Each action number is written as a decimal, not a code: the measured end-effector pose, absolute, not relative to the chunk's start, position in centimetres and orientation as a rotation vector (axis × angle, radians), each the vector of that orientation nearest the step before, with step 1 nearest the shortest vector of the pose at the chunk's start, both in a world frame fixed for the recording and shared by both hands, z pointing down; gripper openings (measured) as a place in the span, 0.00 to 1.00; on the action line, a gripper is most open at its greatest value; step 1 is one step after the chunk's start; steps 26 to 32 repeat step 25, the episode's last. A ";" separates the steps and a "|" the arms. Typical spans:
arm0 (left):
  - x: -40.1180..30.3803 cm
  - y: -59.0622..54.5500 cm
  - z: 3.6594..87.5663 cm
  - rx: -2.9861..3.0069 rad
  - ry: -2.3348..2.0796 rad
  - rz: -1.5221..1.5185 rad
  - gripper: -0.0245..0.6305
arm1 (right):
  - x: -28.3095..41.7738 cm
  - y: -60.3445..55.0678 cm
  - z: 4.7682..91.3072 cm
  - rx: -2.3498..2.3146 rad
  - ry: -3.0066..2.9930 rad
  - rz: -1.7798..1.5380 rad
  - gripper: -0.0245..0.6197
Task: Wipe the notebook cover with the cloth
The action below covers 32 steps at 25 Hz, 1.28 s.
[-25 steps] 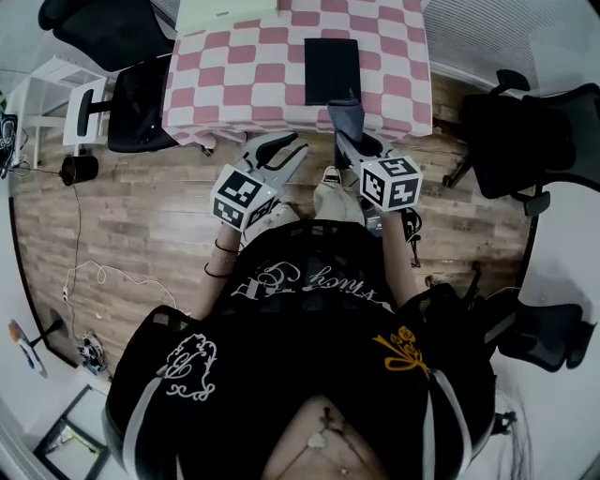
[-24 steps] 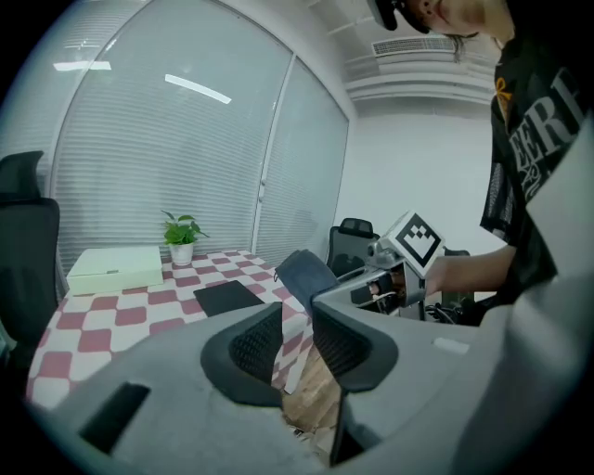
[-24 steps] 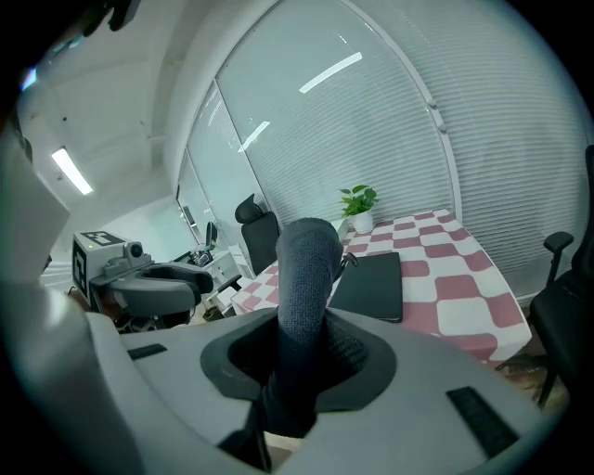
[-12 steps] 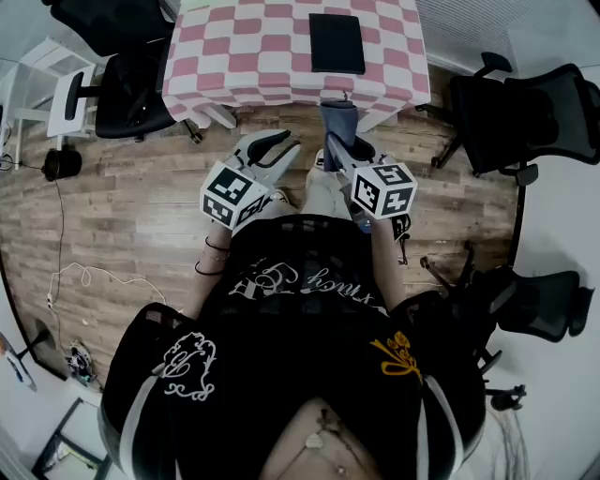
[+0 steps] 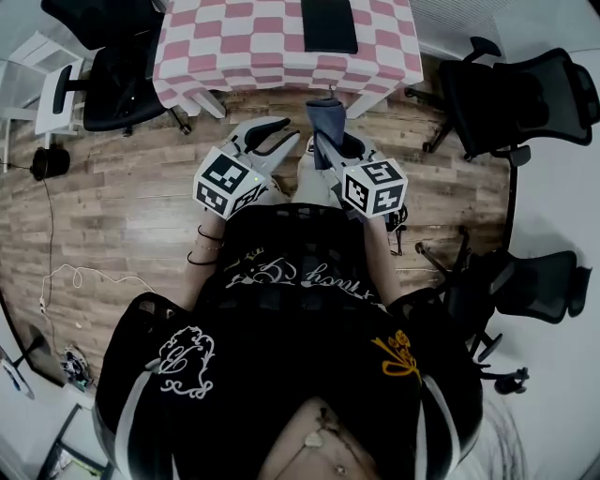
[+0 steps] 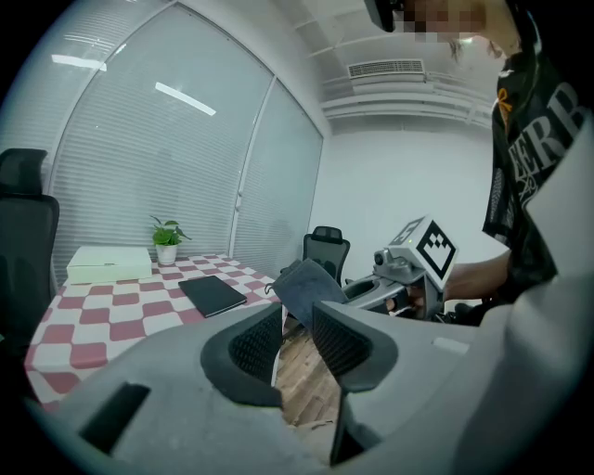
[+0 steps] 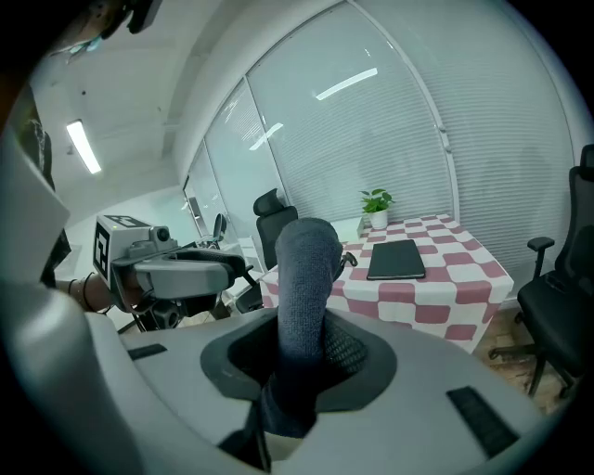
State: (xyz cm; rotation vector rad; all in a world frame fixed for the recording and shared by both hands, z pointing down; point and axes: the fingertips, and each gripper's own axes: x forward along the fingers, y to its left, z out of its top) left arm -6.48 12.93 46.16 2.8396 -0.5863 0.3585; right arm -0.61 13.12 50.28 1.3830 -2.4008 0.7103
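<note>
The right gripper (image 5: 327,141) clamped the cloth (image 5: 328,114), the left gripper (image 5: 275,137) gaped empty, and the notebook (image 5: 329,23) lay well ahead, nearer the right.

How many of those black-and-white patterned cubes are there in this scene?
2. One cube sits on the left gripper, at the head view's left. The other is on the right gripper, which grips the cloth. None seems hidden.

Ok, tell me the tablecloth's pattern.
The tablecloth is pink-and-white checked; the head view shows it best.
</note>
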 end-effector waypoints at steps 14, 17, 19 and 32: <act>-7.0 14.1 45.8 2.872 -0.565 0.363 0.21 | -2.1 13.9 50.2 1.359 -2.423 0.683 0.18; -6.8 14.3 45.9 2.877 -0.554 0.367 0.21 | -2.3 14.0 50.5 1.344 -2.418 0.680 0.18; -6.7 14.4 46.0 2.878 -0.550 0.371 0.21 | -2.5 14.1 50.7 1.328 -2.415 0.679 0.18; -6.9 13.7 46.1 2.870 -0.572 0.370 0.21 | -3.2 13.9 51.1 1.281 -2.416 0.670 0.18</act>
